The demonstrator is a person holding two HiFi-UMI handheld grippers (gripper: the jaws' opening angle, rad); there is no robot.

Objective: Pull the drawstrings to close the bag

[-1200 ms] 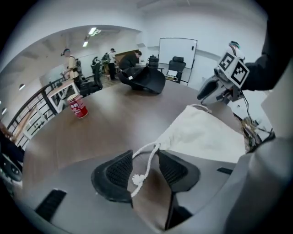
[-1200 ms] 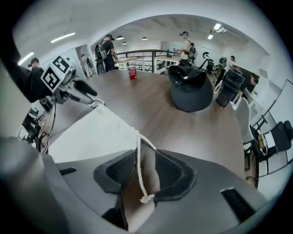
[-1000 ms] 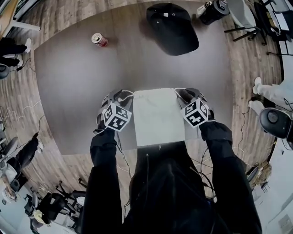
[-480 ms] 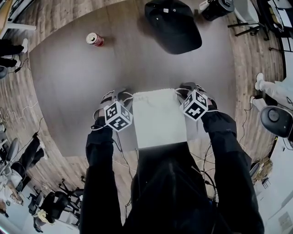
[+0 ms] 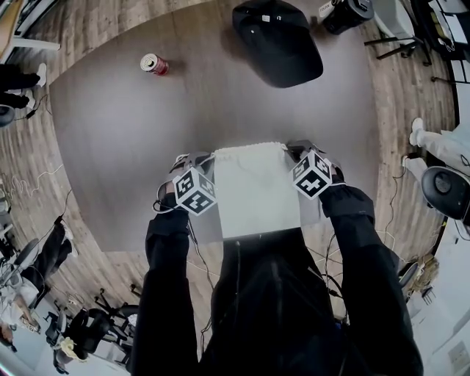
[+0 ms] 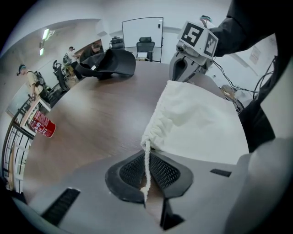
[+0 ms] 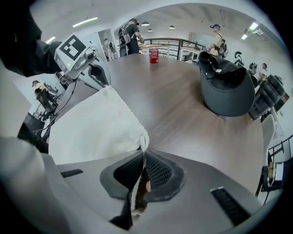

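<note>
A white cloth drawstring bag [image 5: 253, 187] lies flat on the brown table [image 5: 117, 147], with its gathered mouth at the far side. My left gripper [image 5: 197, 160] is at the mouth's left corner. Its jaws are closing, and in the left gripper view the white left drawstring [image 6: 146, 167] runs out of the bag [image 6: 201, 123] between the pads, pinched. My right gripper [image 5: 297, 150] is at the right corner. Its jaws are closing too, with the right drawstring [image 7: 142, 153] caught between the pads just off the bag [image 7: 91, 128].
A red can [image 5: 155, 64] stands at the table's far left. A black cap [image 5: 279, 40] lies at the far middle, with a dark object [image 5: 345, 15] beyond it. Office chairs and several people surround the table. The table's near edge is right below the bag.
Both grippers' jaws have come together at the bag's top corners, each with a cord in them. The left gripper has shifted slightly right, toward the bag.
</note>
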